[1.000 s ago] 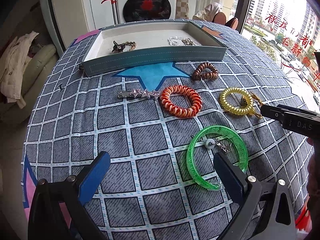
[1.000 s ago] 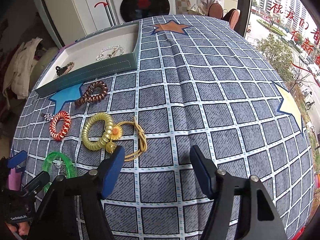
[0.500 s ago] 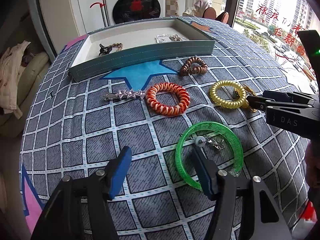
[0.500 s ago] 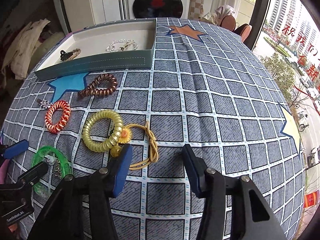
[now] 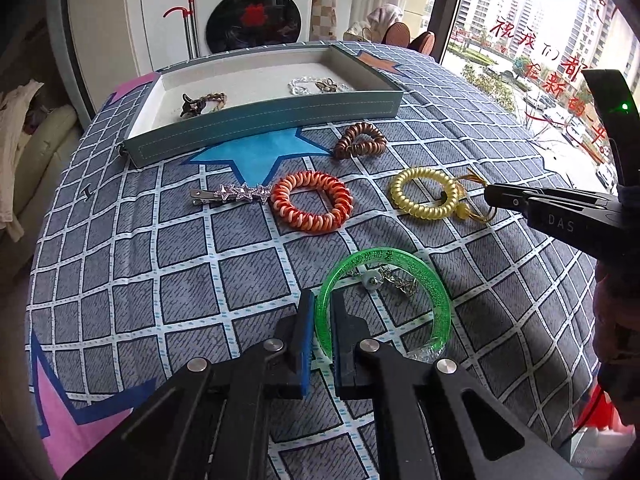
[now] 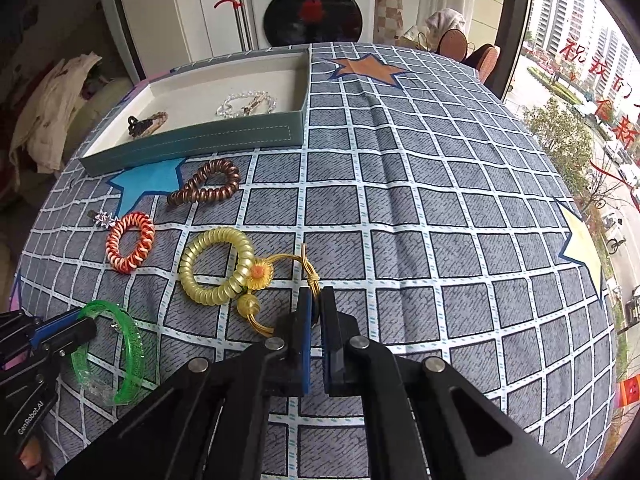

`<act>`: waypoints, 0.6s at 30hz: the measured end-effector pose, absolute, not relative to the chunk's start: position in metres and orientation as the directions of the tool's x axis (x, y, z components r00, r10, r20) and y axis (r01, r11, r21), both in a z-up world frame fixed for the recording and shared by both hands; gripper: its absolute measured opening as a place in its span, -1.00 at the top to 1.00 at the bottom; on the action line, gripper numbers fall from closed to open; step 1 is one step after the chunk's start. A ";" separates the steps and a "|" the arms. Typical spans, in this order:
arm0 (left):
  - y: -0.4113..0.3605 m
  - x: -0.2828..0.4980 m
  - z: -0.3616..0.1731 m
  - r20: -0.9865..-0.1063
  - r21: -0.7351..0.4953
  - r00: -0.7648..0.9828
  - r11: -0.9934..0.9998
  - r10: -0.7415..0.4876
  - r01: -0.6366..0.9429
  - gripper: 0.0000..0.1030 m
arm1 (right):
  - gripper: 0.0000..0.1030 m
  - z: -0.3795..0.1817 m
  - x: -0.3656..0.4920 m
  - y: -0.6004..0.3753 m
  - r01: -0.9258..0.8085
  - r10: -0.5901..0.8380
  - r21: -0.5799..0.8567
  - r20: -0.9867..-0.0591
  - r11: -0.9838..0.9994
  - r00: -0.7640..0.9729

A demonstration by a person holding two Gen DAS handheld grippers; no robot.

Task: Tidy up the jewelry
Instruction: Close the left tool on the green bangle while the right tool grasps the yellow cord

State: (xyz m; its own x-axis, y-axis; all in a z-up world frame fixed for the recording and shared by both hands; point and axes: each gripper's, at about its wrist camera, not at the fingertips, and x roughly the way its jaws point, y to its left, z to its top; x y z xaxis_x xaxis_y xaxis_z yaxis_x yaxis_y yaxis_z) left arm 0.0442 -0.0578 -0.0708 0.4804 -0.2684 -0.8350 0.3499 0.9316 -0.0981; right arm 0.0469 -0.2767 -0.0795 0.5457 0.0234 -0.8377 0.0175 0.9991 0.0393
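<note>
- The left gripper [image 5: 322, 322] has just been closing and now pinches the near-left rim of the green bangle [image 5: 424, 276], which lies flat on the checked cloth [image 5: 160, 280] with a small silver chain [image 5: 394, 282] inside its ring.
- The right gripper [image 6: 315, 308] has just been closing too; its jaws stand nearly together on the gold cord loop [image 6: 309, 270] tied to the yellow coil hair tie [image 6: 212, 268].
- The two grippers work close together, and the right one's tip lies just beside the yellow coil in the left wrist view.
- Beyond them sit the orange coil tie [image 5: 312, 202], the star hair clip [image 5: 236, 194] touching its left side, and the brown coil tie [image 5: 360, 142].
- The teal tray [image 5: 260, 128] stands at the far side, near wall upright, already holding a braided band [image 5: 202, 102] and a clear bead bracelet [image 5: 316, 86].
- To the right of the tray and the ties the cloth lies bare out to the table edge by the window [image 6: 580, 60].
</note>
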 end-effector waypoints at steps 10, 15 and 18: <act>-0.036 0.050 -0.046 -0.799 -0.148 0.520 0.937 -0.303 0.318 0.46 | 0.91 -0.047 0.037 -0.293 0.030 0.068 0.107 -0.797 0.994 0.601; -0.025 0.059 -0.038 -0.786 -0.159 0.541 0.944 -0.299 0.290 0.46 | 0.91 -0.034 0.042 -0.289 0.011 0.091 0.124 -0.782 0.992 0.617; -0.019 0.064 -0.033 -0.780 -0.153 0.555 0.948 -0.290 0.280 0.46 | 0.91 -0.029 0.047 -0.286 -0.002 0.119 0.151 -0.776 0.989 0.619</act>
